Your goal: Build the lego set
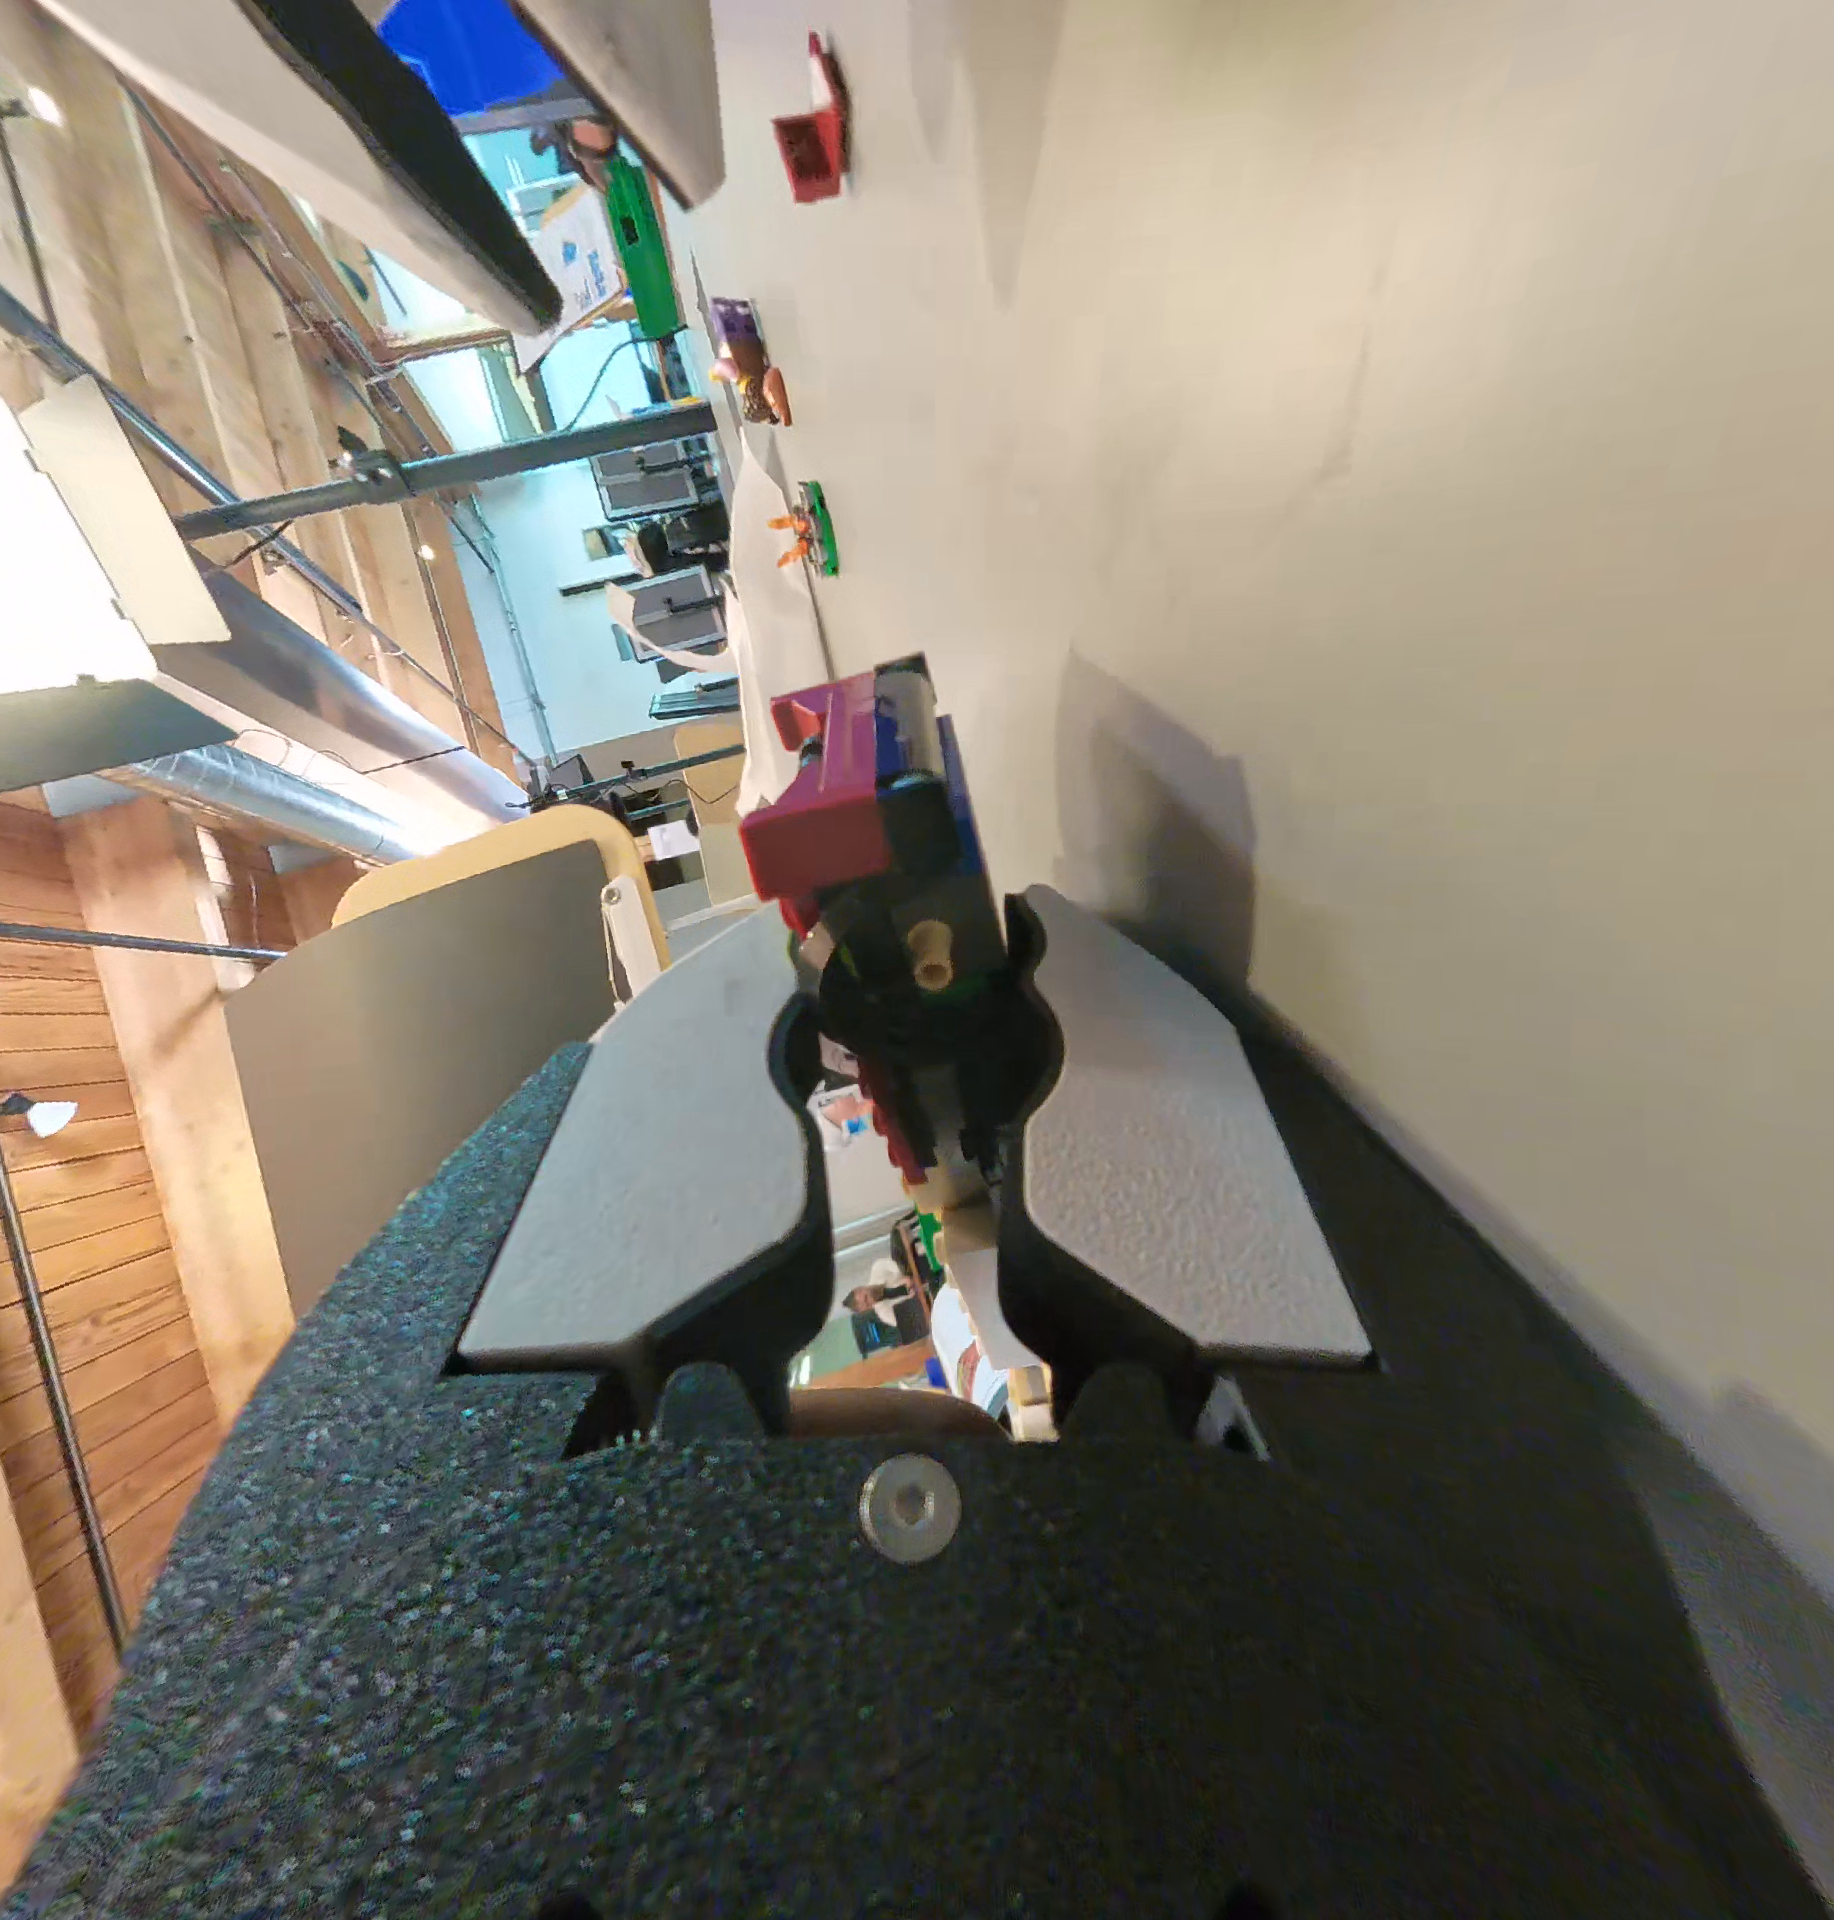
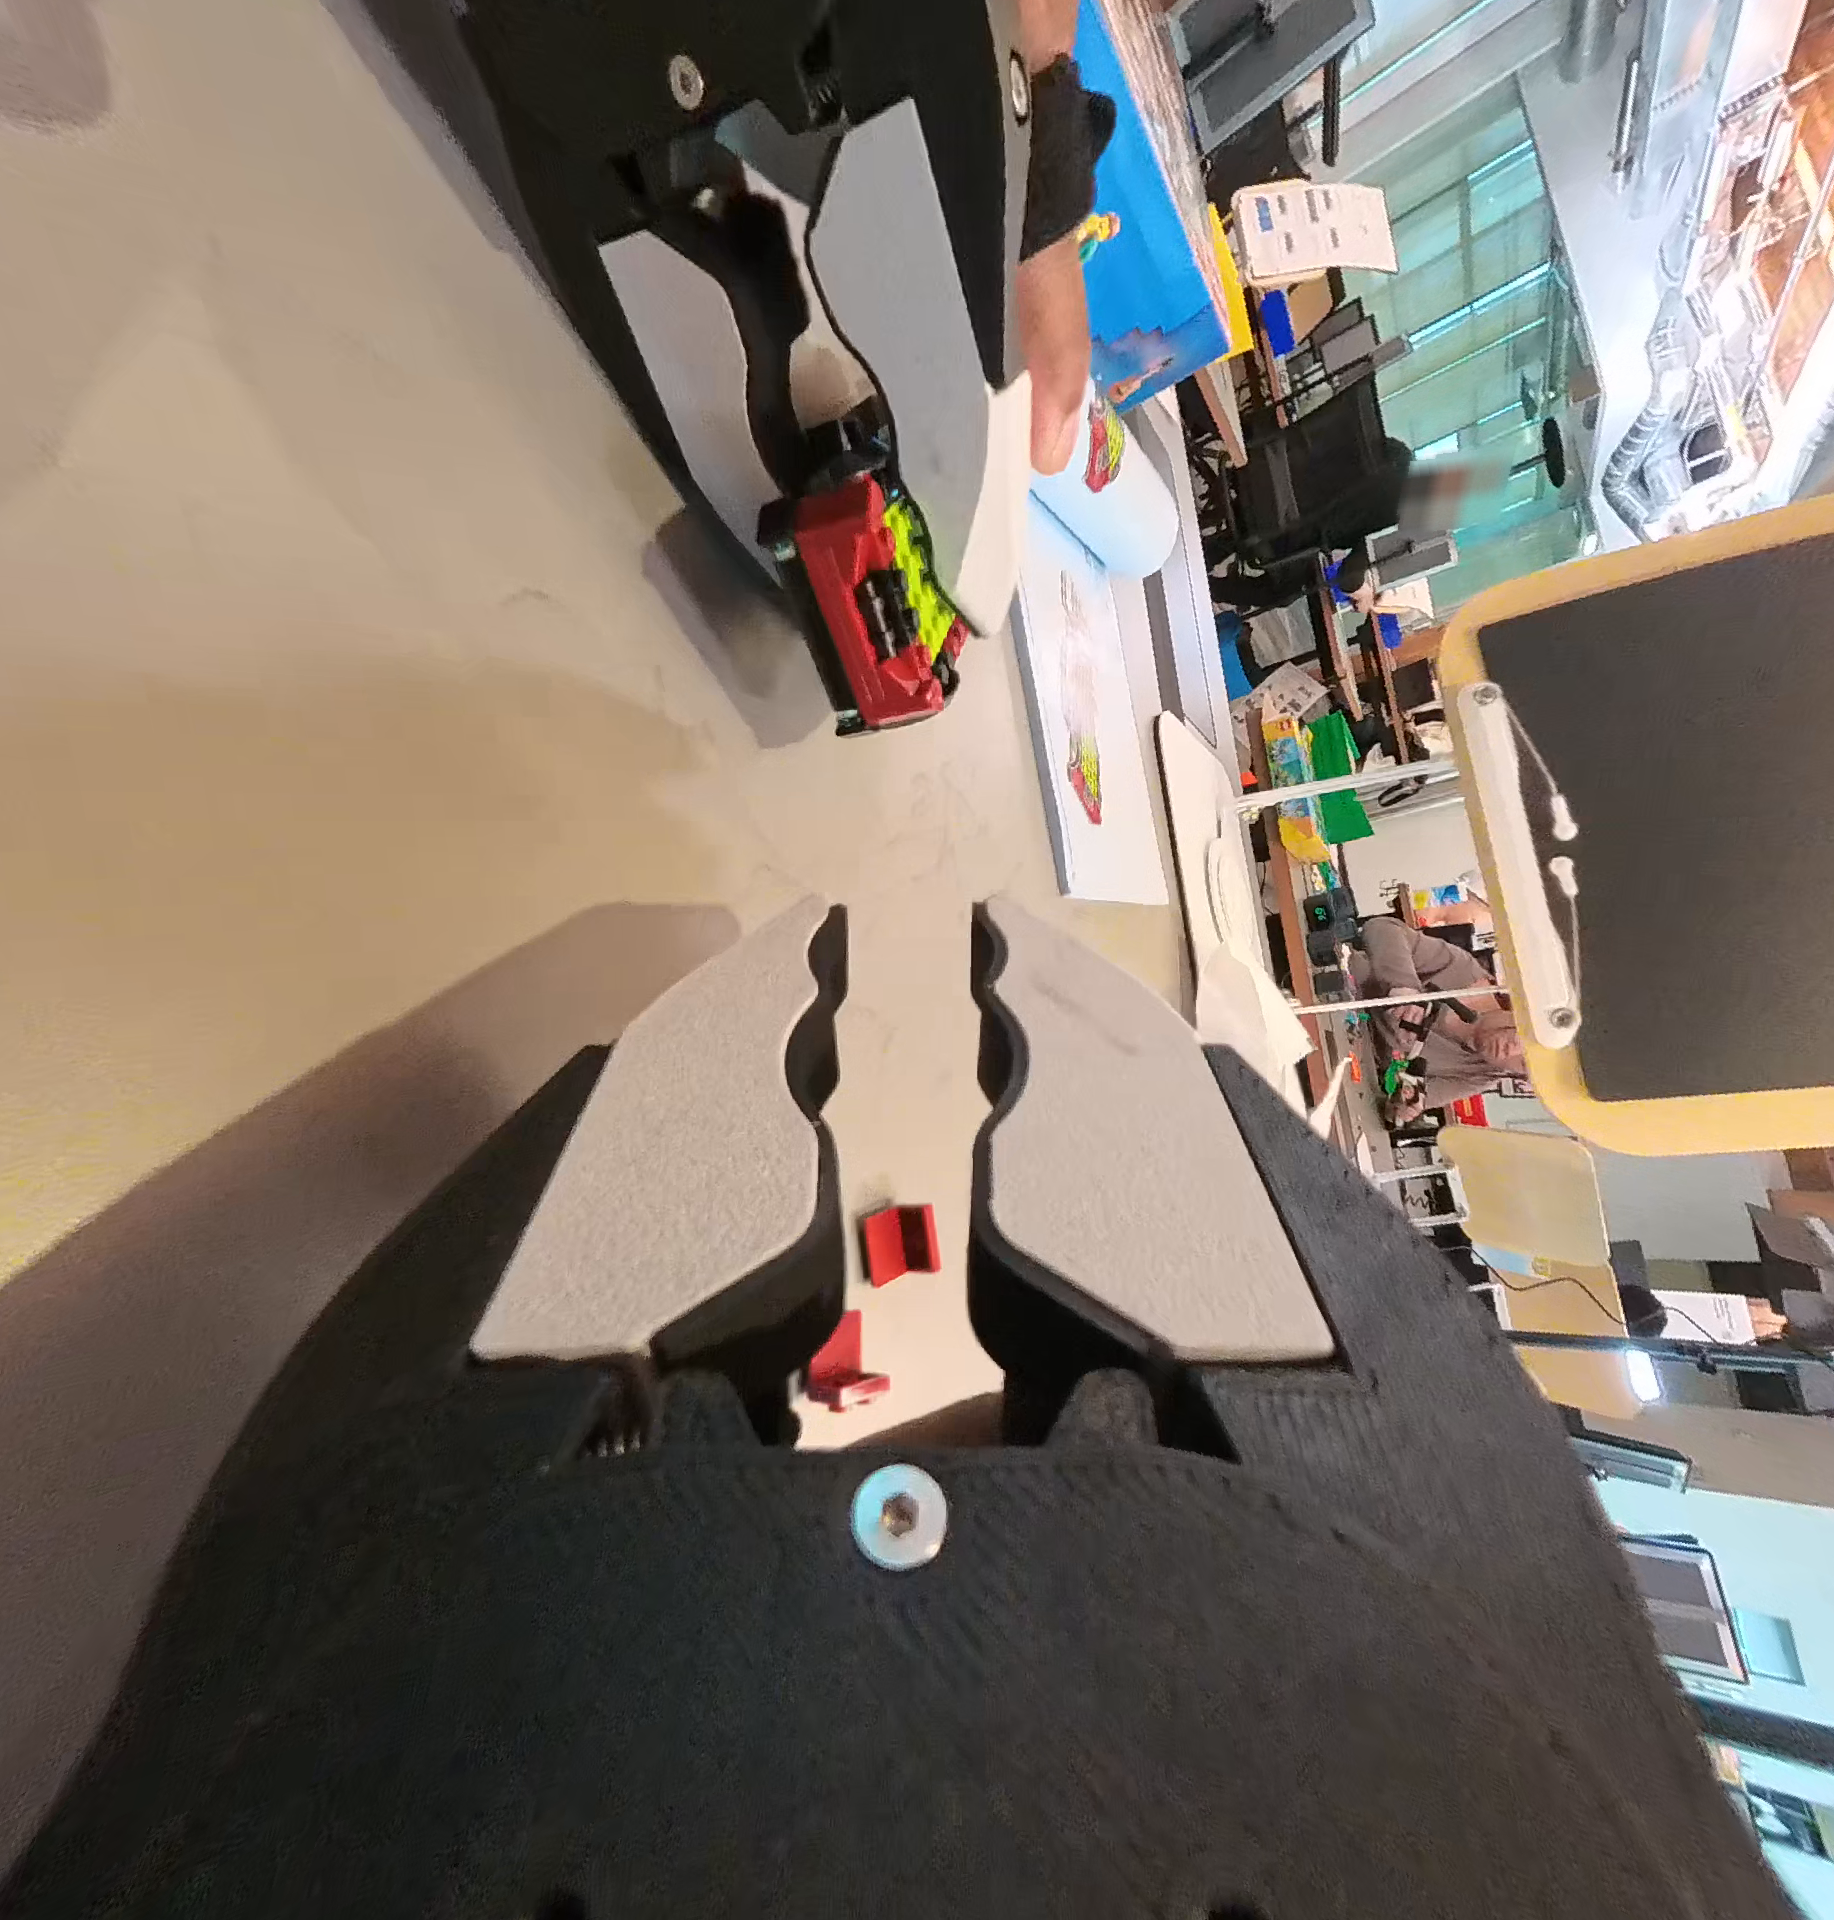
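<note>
The pale table [image 2: 269,623] is filling most of both wrist views, running from the near edge out to a busy room behind.

The left gripper [image 1: 918,997] is lying low beside the table surface and is clamping a toy brick car [image 1: 871,821]; both fingers are pressing against the car's dark rear part, while its red, black and blue body is sticking out beyond the fingertips. In the right wrist view the same gripper is appearing farther off, with the car's red body and yellow-green studs protruding from its grey fingers [image 2: 923,343] just above the table.

The right gripper [image 2: 908,971] is hovering over the table with its jaws standing apart and nothing between the fingertips, well apart from the car.

An open instruction booklet [image 2: 1100,748] is lying flat on the table beyond the car, near the table's far edge.

A small red brick [image 2: 899,1242] is resting on the table beneath the right gripper, seen through the gap nearer the finger roots and touching neither pad. A second, smaller red piece [image 2: 842,1371] is lying just beside it, closer to the gripper's body.

Farther along the table in the left wrist view, a red box-shaped piece [image 1: 814,156] and a small green piece [image 1: 814,525] are sitting apart from one another.
</note>
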{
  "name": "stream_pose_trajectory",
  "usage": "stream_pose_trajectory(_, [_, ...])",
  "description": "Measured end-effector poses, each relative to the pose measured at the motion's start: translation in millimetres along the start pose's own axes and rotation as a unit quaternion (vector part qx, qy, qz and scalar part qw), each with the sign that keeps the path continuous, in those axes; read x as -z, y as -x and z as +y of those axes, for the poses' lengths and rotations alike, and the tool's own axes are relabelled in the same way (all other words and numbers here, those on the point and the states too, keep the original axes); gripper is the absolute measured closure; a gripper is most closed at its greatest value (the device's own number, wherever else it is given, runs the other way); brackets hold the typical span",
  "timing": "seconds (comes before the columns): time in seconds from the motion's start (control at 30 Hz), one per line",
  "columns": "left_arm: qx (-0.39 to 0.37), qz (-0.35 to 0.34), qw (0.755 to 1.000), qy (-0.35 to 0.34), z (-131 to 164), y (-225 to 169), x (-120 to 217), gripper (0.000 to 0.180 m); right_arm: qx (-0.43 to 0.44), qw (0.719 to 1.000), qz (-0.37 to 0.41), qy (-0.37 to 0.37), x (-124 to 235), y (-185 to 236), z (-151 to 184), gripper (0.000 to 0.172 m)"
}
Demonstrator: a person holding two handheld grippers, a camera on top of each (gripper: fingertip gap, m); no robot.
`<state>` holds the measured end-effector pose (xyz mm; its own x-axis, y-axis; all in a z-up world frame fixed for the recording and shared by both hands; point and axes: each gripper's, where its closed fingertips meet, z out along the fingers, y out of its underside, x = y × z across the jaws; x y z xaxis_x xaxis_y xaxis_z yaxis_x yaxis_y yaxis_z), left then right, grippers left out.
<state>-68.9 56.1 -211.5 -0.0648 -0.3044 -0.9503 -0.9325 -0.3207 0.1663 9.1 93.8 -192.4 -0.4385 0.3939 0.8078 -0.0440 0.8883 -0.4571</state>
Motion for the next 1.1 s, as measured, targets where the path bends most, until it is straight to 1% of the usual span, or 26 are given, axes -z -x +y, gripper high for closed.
stream_pose_trajectory(0.1, [-0.014,0.027,0.999,0.029,2.2,-3.7,-0.5,0.144,0.008,1.0,-0.007,0.006,0.3,6.5,1.5,0.149])
stream_pose_trajectory(0.17, [-0.005,0.06,0.997,0.045,2.7,-4.5,0.7,0.139,0.013,1.0,-0.015,0.014,0.0,10.8,4.2,0.149])
stream_pose_trajectory(0.23, [0.021,0.099,0.993,0.058,2.9,-2.0,2.8,0.124,0.015,0.999,-0.024,0.018,-0.1,13.4,6.6,0.149])
stream_pose_trajectory(0.33, [0.069,0.159,0.982,0.081,5.1,0.4,5.5,0.107,0.001,0.999,-0.032,0.02,0.5,13.4,7.6,0.149])
stream_pose_trajectory(0.47, [0.117,0.22,0.963,0.099,8.0,-4.5,12.1,0.102,-0.002,0.999,-0.029,0.019,2.5,11.0,7.1,0.149])
stream_pose_trajectory(0.53, [0.145,0.238,0.954,0.11,10.6,-6.1,15.8,0.097,0.001,0.999,-0.029,0.02,3.4,12.0,7.5,0.149])
stream_pose_trajectory(0.7, [0.205,0.26,0.933,0.139,15.2,-10.4,25.7,0.091,0.012,0.999,-0.029,0.023,3.3,16.0,5.9,0.149])
stream_pose_trajectory(0.83, [0.263,0.291,0.908,0.147,13.9,-17.6,43.1,0.084,0.015,0.999,-0.032,0.023,2.6,18.4,4.5,0.149])
stream_pose_trajectory(0.9, [0.287,0.296,0.899,0.146,15.2,-19.8,53.0,0.078,0.015,0.999,-0.031,0.023,3.1,19.0,4.4,0.15])
stream_pose_trajectory(1.0, [0.353,0.273,0.885,0.129,18.5,-15.3,64.8,0.077,0.009,0.999,-0.029,0.022,4.9,19.3,4.3,0.15])
stream_pose_trajectory(1.1, [0.429,0.229,0.868,0.102,25.2,-7.7,72.9,0.078,0.002,1.0,-0.025,0.019,5.7,17.8,2.8,0.15])
